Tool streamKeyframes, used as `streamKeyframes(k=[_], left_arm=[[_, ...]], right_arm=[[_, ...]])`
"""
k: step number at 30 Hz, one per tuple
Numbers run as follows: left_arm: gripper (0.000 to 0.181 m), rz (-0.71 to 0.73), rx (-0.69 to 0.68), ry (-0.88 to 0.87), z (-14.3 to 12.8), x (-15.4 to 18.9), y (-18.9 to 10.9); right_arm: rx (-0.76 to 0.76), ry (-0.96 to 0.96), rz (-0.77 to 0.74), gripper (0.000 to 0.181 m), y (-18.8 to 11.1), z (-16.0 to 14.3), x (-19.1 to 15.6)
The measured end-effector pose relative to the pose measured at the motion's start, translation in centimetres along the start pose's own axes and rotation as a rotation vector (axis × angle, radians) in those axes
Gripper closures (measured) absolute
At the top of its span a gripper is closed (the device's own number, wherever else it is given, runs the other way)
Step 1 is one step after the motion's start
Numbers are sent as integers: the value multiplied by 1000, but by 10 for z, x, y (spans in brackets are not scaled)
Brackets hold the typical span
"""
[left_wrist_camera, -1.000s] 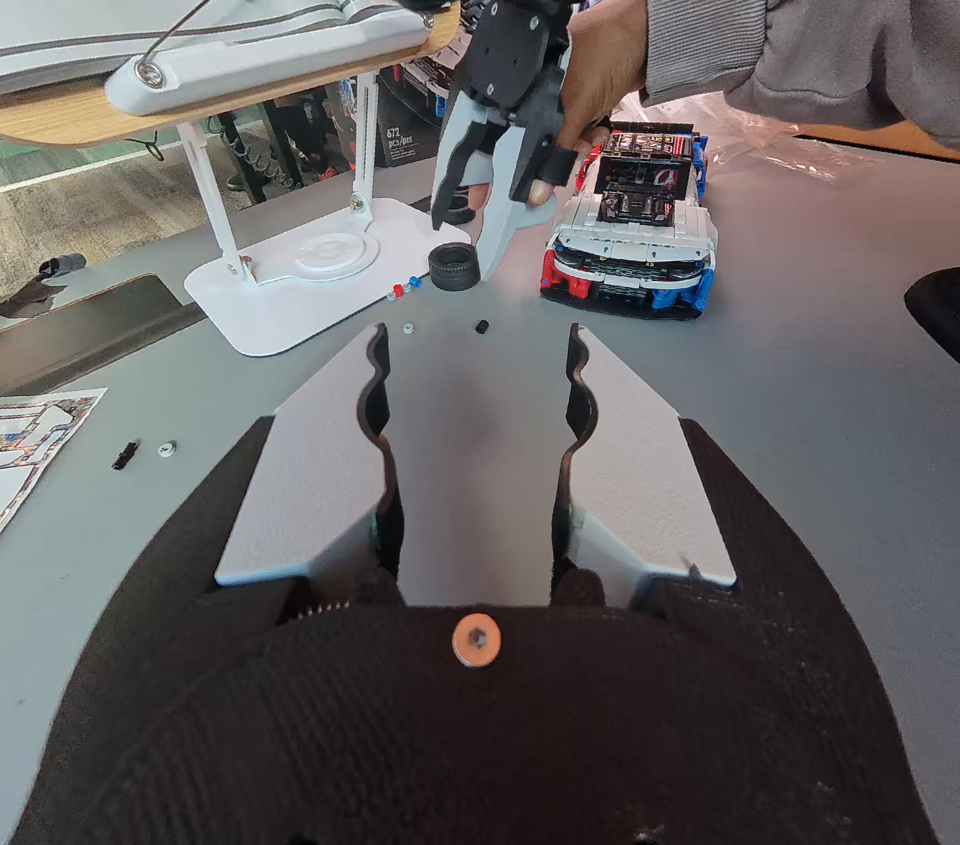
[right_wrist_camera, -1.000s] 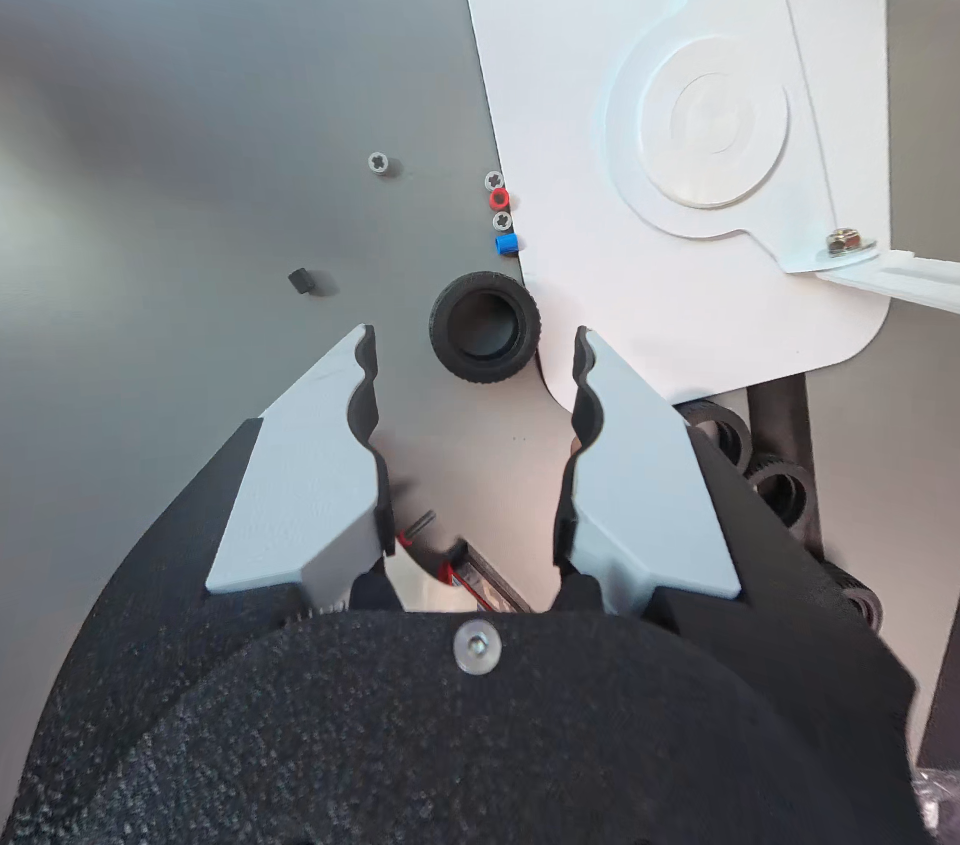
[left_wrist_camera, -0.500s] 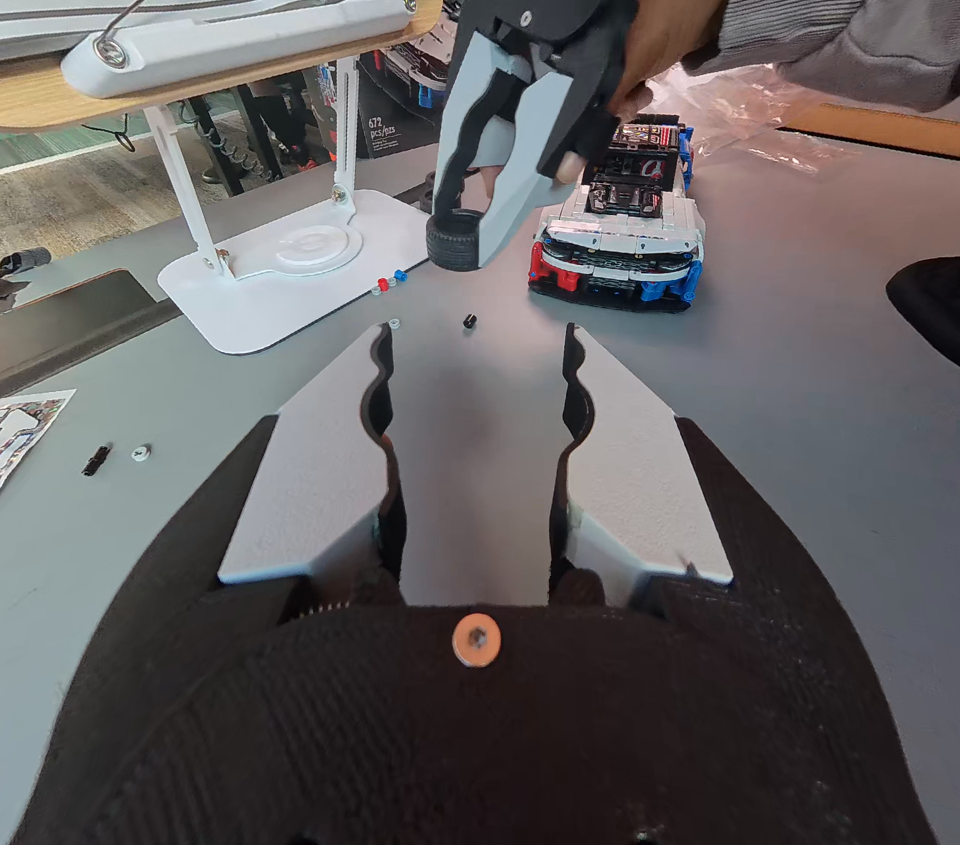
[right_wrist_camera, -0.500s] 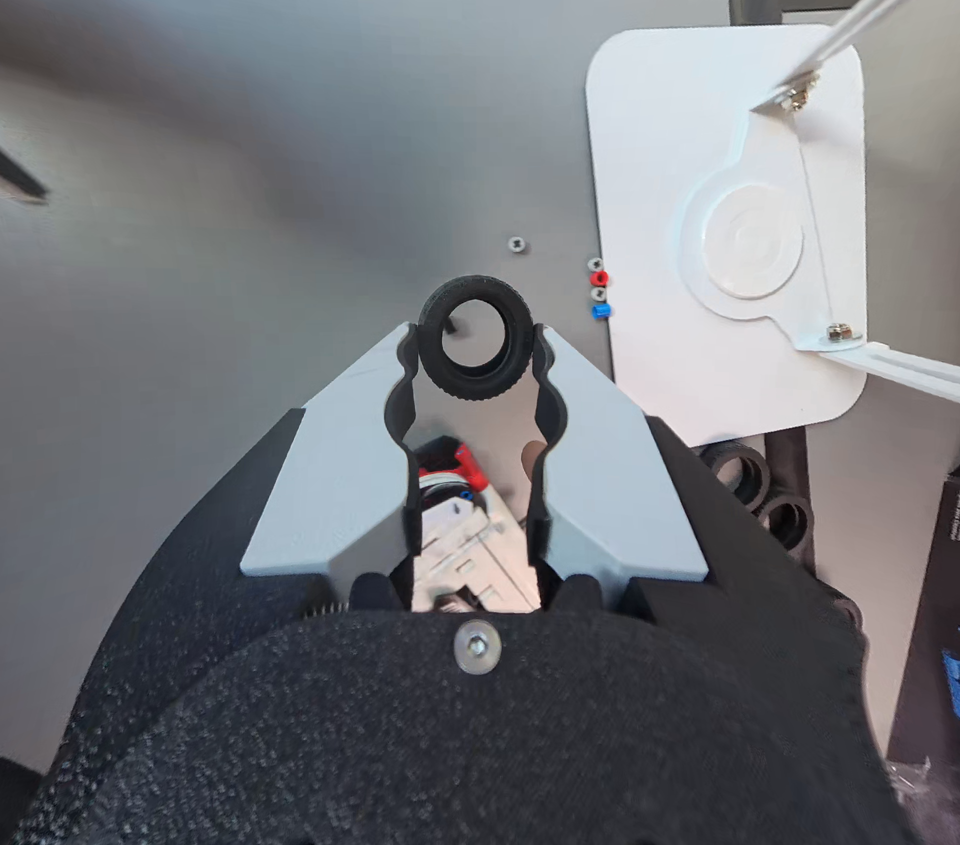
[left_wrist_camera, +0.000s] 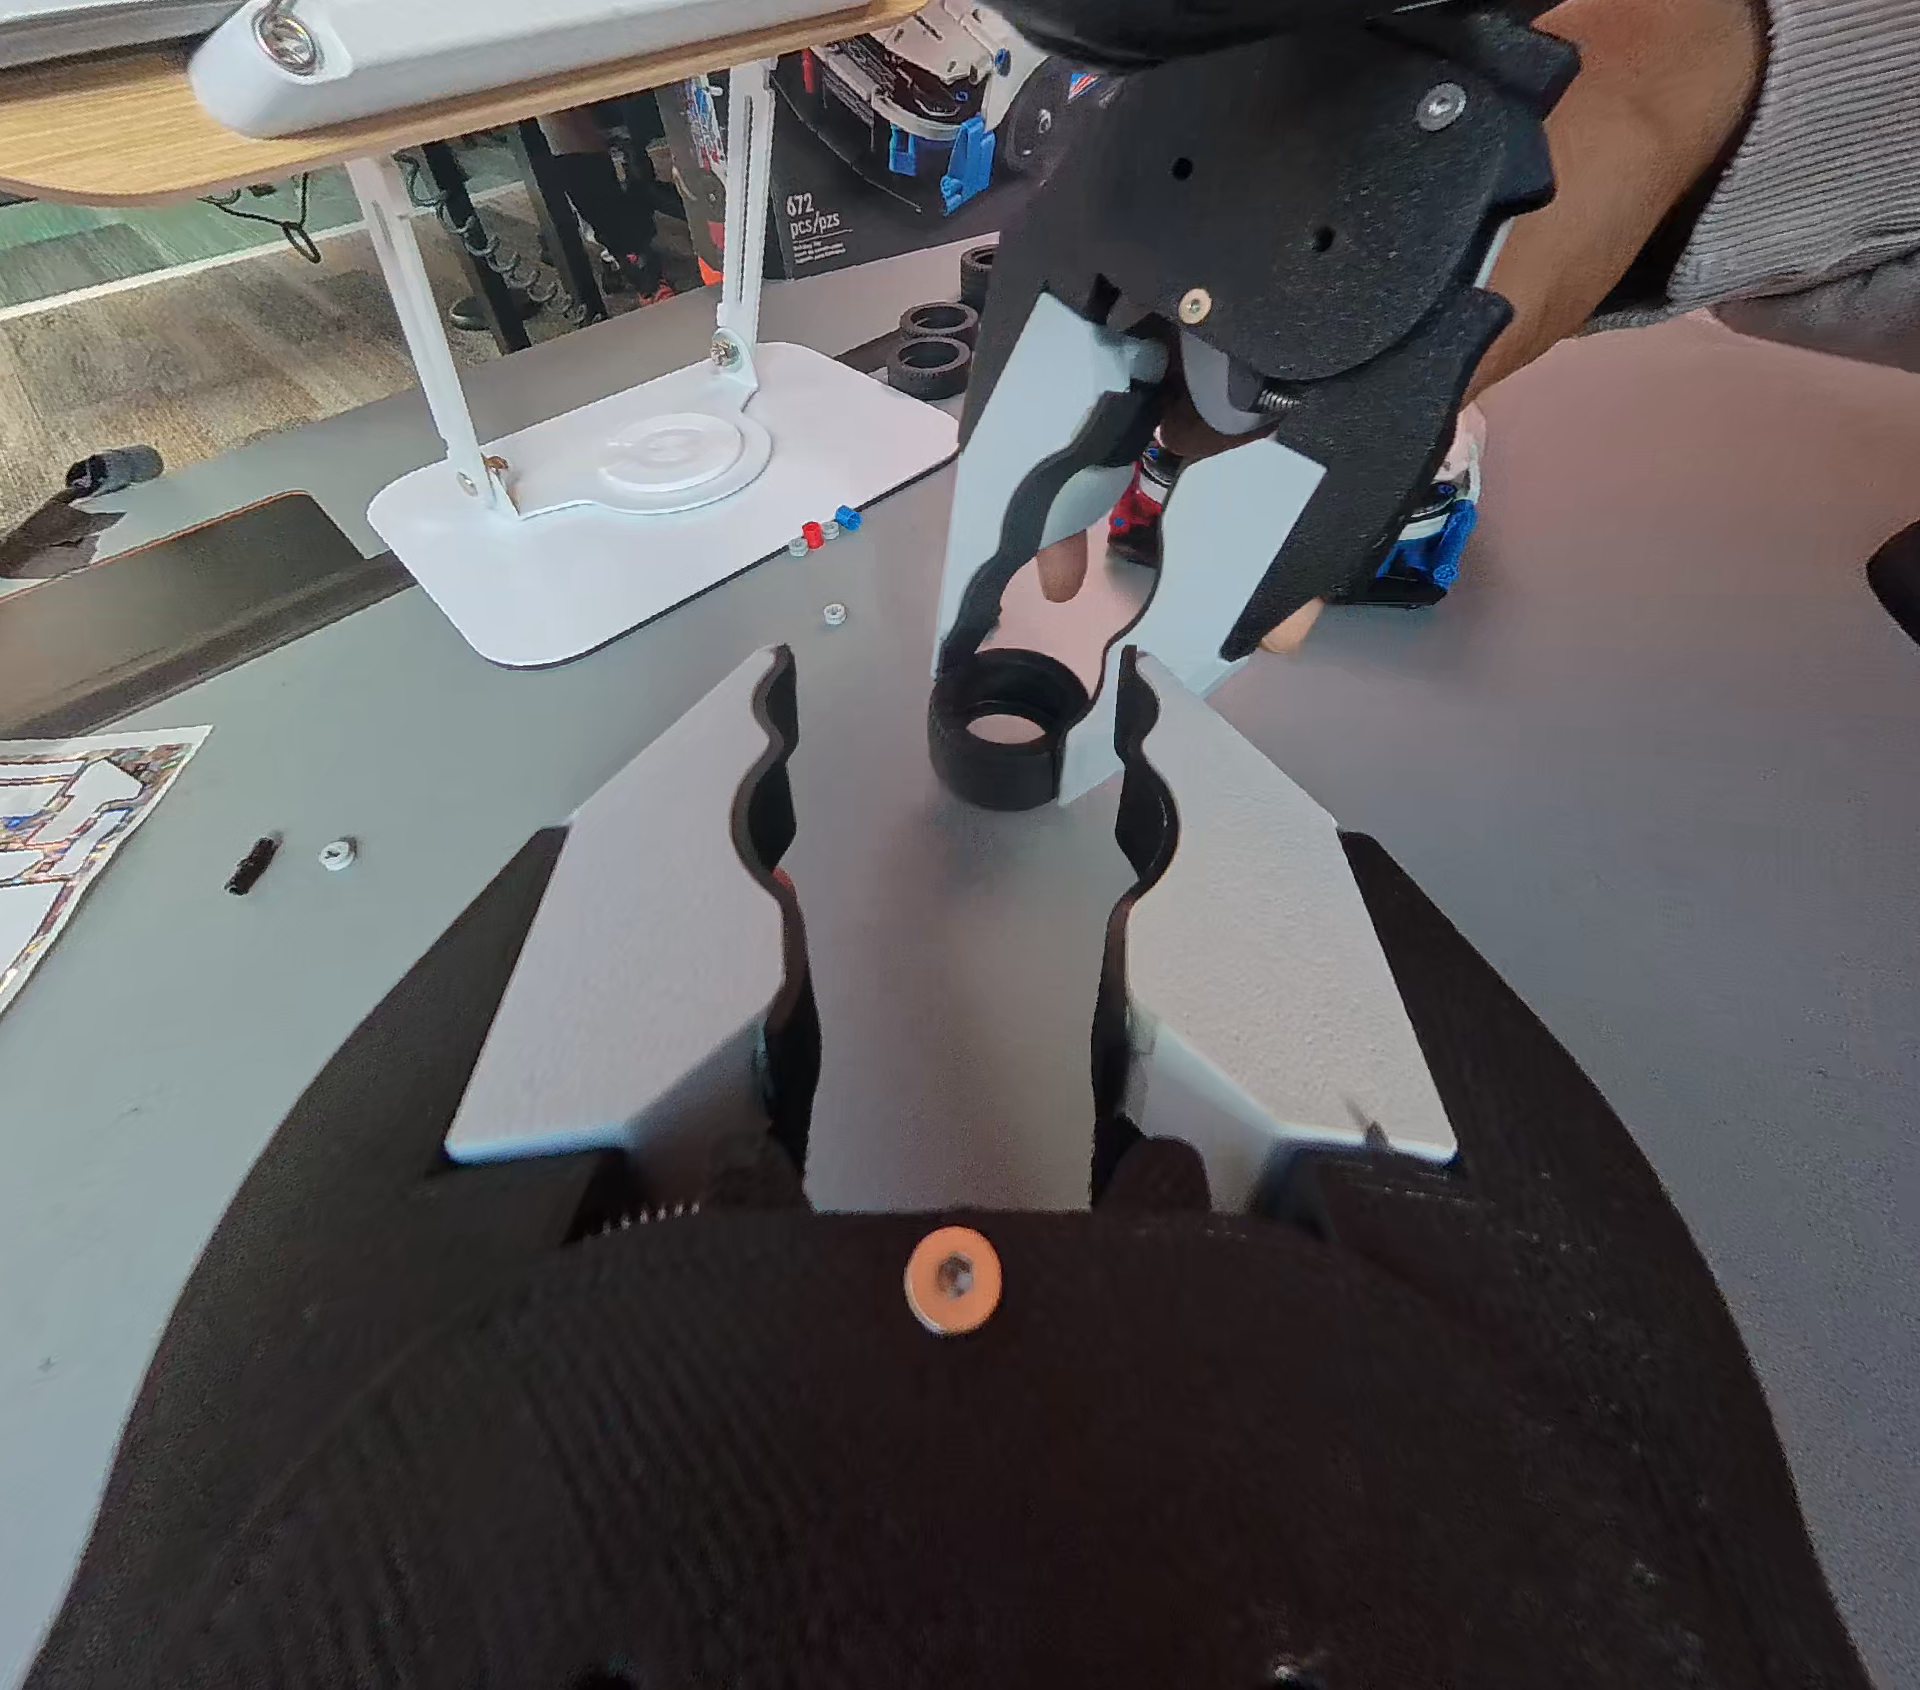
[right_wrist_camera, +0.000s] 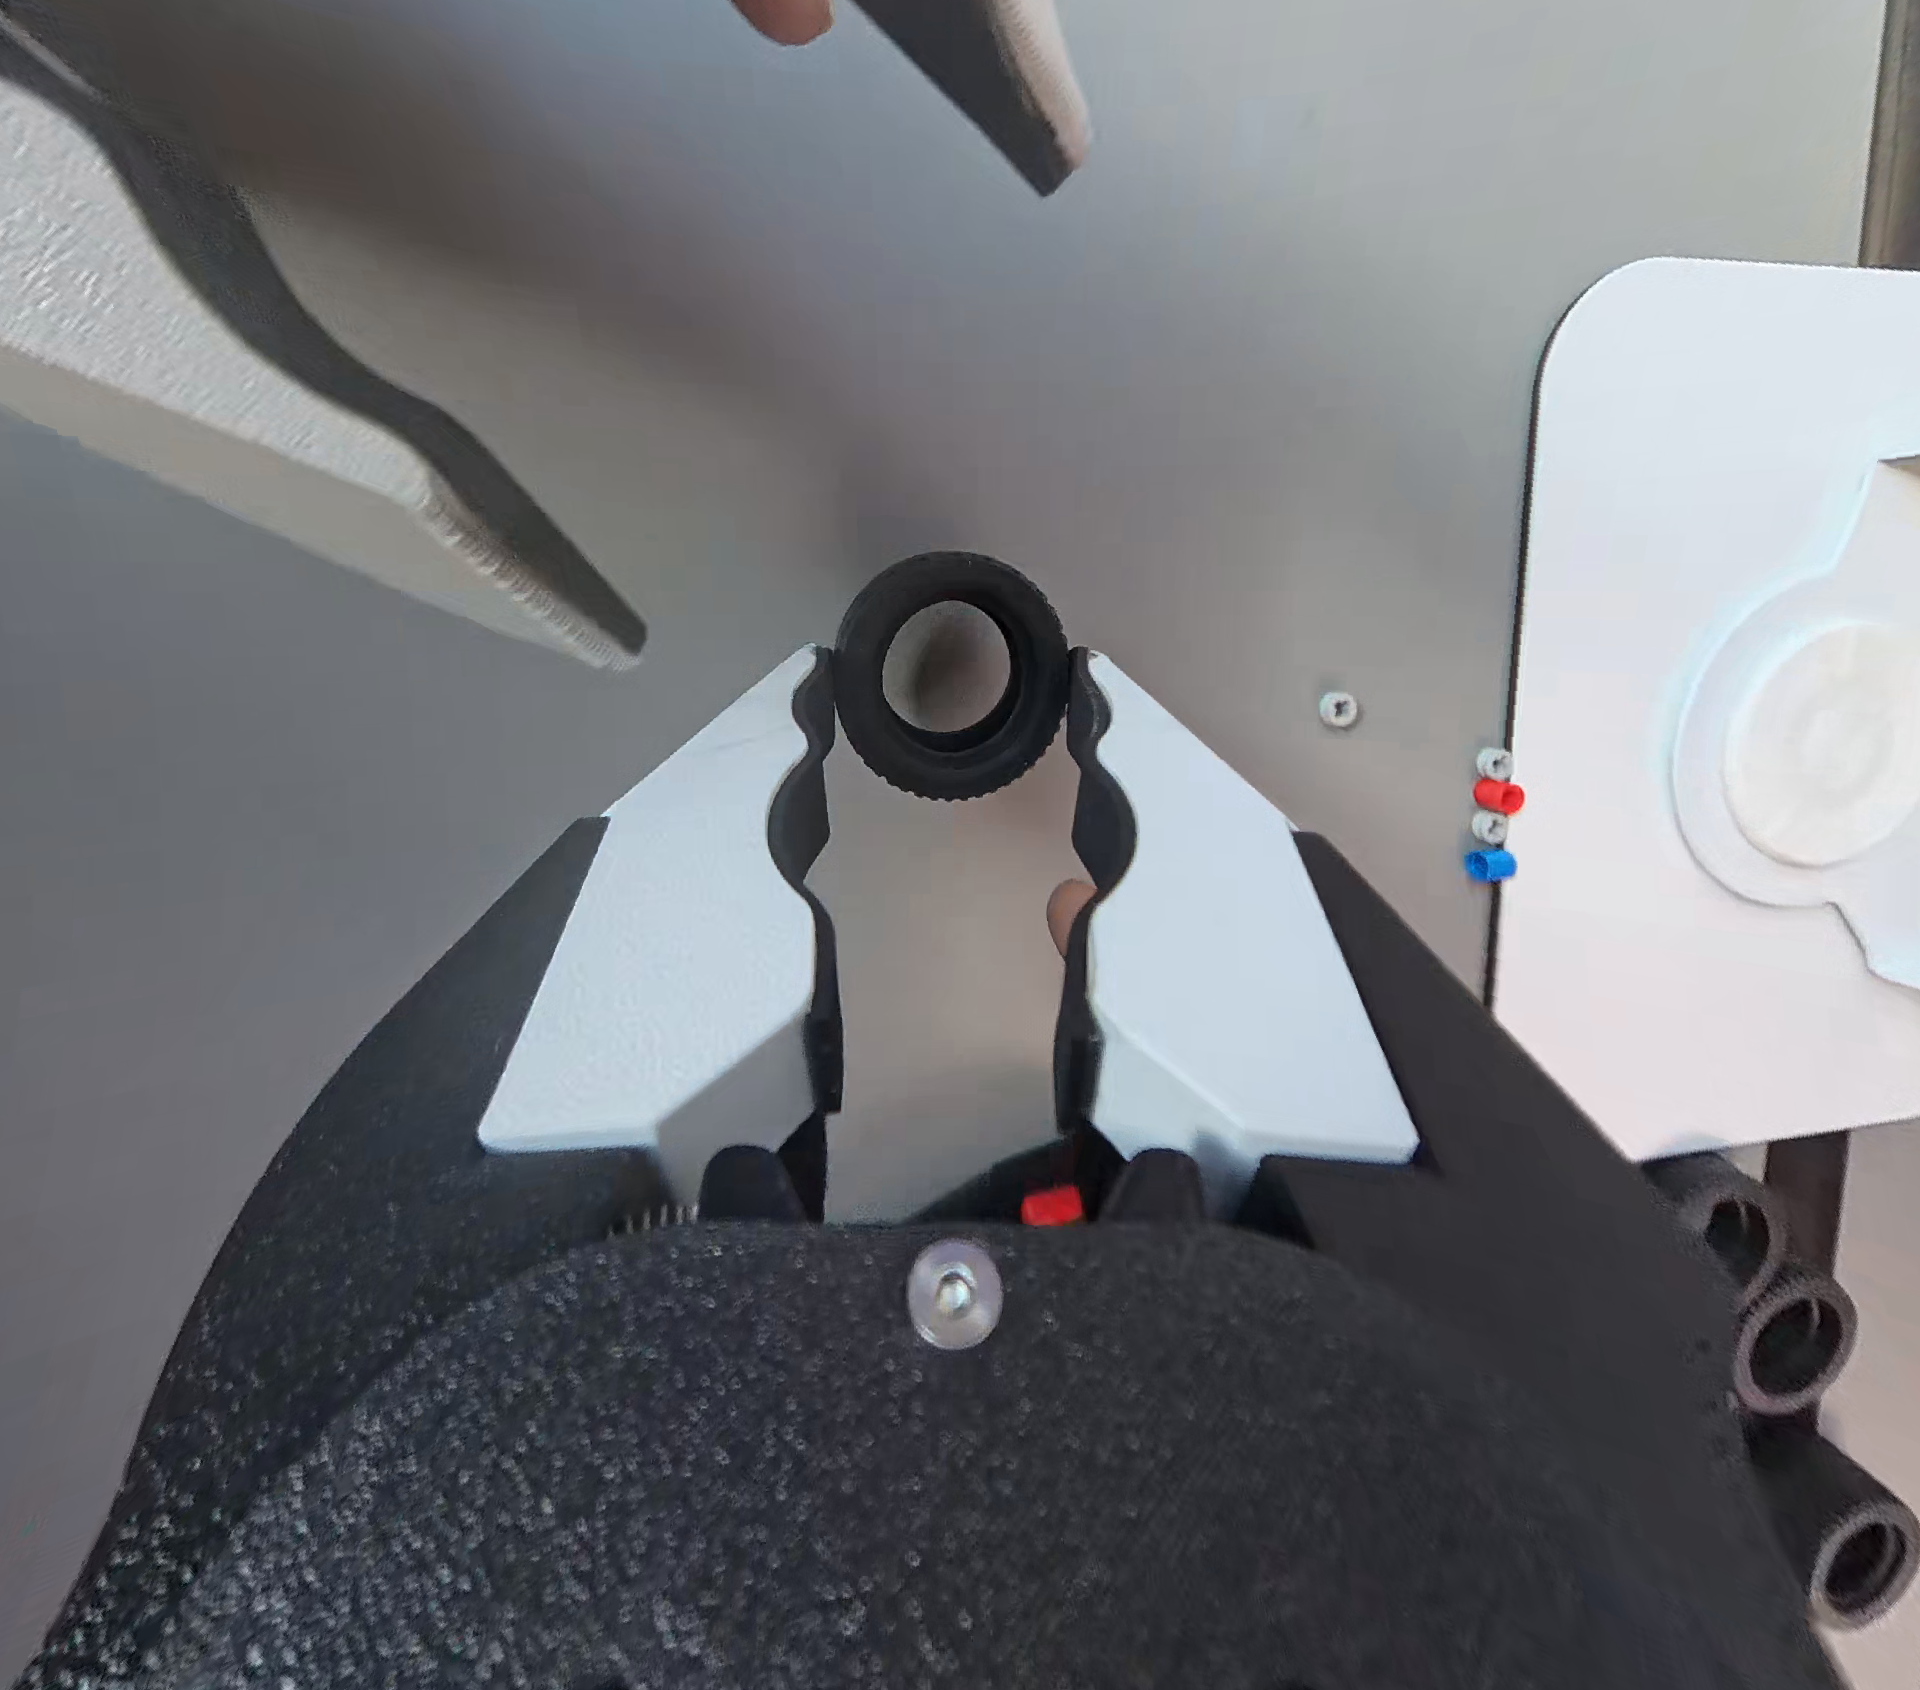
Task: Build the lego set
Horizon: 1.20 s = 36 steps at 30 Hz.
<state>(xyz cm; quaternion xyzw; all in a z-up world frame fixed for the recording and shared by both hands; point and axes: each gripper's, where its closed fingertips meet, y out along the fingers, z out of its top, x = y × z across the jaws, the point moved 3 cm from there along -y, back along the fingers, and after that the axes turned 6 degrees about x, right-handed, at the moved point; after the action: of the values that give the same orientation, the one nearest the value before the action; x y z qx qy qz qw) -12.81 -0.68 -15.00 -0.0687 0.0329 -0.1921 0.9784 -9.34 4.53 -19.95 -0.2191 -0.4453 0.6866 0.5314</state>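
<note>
grey table (left_wrist_camera: 1558, 809), white stand (left_wrist_camera: 665, 518), carpeted floor (left_wrist_camera: 208, 331)

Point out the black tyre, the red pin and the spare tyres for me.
black tyre (right_wrist_camera: 951, 690): right wrist view, on its upper rim.
red pin (right_wrist_camera: 1498, 797): right wrist view, on its side.
spare tyres (left_wrist_camera: 928, 352): left wrist view, on the near one's tread.

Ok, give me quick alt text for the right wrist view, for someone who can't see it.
The right gripper pinches a small black tyre between its fingertips above a grey table. The open left gripper faces it from above-left, and a white stand base lies at right.
</note>
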Motion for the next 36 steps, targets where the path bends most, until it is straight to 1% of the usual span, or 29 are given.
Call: streamKeyframes(k=[2, 4, 6, 7, 8, 10, 12, 13, 15, 18, 19, 21, 22, 24, 27, 29, 30, 32, 34, 36], left_arm=[[121, 9, 4, -3, 1, -3, -1], [121, 17, 3, -7, 0, -5, -2], [121, 20, 3, -13, 0, -7, -2], [121, 20, 2, -16, -1, -7, -2], [121, 20, 2, -18, -1, -7, -1], [121, 15, -4, -16, -2, -7, -1], [121, 10, -17, -12, -4, -5, 0], [121, 8, -23, -10, -6, -5, 1], [121, 2, -40, -6, -9, -4, 3], [120, -6, -70, 6, -15, -2, 5], [120, -7, -76, 12, -16, -2, 6], [120, -15, -78, 2, -16, 0, 7], [121, -28, -71, -22, -15, 2, 7], [120, -47, -53, -47, -11, 7, 6], [120, -40, -51, -19, -12, 9, 6], [120, -28, -68, -19, -16, 7, 7], [120, -20, -77, -22, -18, 4, 7], [120, -9, -82, -33, -21, 1, 7], [120, -5, -82, -42, -21, -2, 7], [121, -6, -87, -43, -23, -4, 8]], right_arm=[[-11, 0, 34, 138, 10, 5, 2], [-28, -25, 35, 137, 20, 8, 2], [-15, -26, 22, 134, 23, 12, 4], [-2, -21, 19, 129, 22, 13, 6], [9, -18, 21, 125, 17, 12, 9], [81, 26, 17, 115, -6, 11, 23], [150, 112, 2, 118, -41, 0, 49], [156, 139, -13, 119, -58, -14, 63], [110, 144, -101, 120, -88, -55, 98], [-27, 194, -218, 123, -117, -137, 145], [-57, 224, -261, 118, -122, -163, 161], [-51, 325, -322, 111, -125, -200, 188], [-41, 363, -348, 110, -124, -213, 201], [-12, 409, -381, 108, -117, -227, 223], [14, 493, -377, 106, -99, -242, 248], [2, 540, -326, 121, -87, -251, 252], [13, 536, -327, 128, -87, -252, 254], [72, 553, -307, 141, -96, -244, 249], [154, 549, -305, 141, -115, -228, 234], [216, 497, -289, 140, -135, -205, 202]])
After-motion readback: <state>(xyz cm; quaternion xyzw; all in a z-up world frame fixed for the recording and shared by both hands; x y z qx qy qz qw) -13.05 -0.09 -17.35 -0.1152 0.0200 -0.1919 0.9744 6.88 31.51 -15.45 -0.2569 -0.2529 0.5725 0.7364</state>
